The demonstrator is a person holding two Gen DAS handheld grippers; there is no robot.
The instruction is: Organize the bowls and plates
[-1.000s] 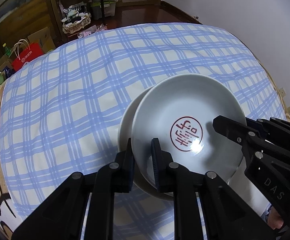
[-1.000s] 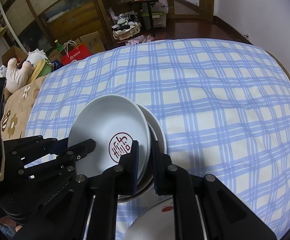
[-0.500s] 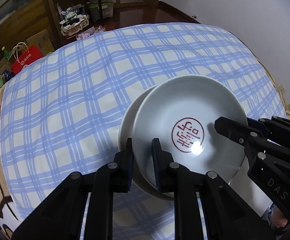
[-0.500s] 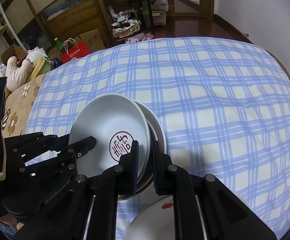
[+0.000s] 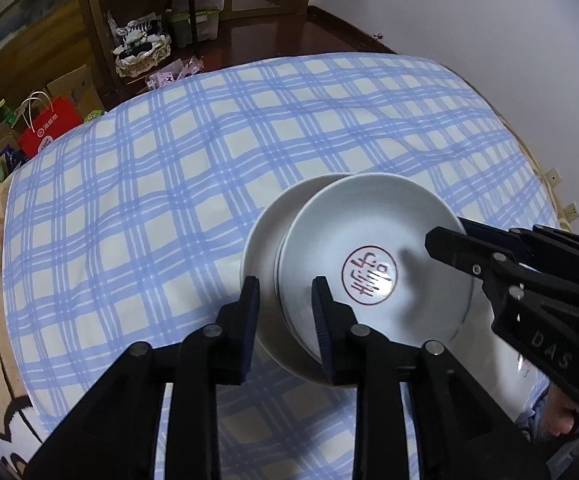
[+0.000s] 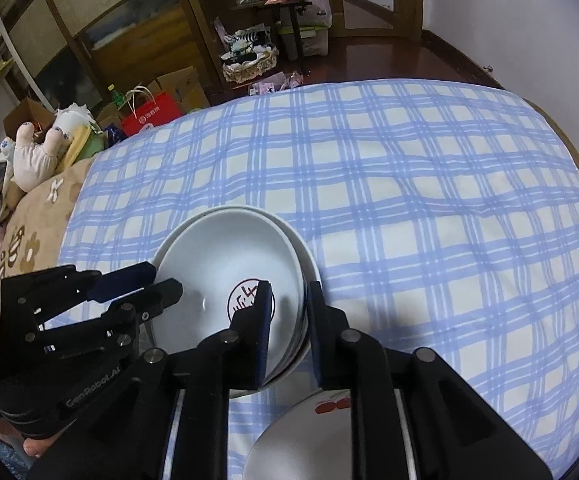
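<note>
A: Where's the top plate [image 5: 369, 248] sitting?

B: On the lower plate [image 5: 263, 240], on the checked cloth [image 5: 169, 184], near edge, but shifted right, so the stack is off-centre.

A: And the grippers?

B: The left gripper [image 5: 285, 300] straddles the stack's near-left rim, jaws opening; the rim is between them, pads no longer pressing. The right gripper [image 6: 287, 304] straddles the right rim, jaws opening too, only narrowly apart, rim still inside.

A: Which is nearer the next piece?

B: The right, I'd judge. A third plate [image 6: 301, 432] with a red mark lies just under it, nearer than the stack, so it lies back toward the person.
</note>
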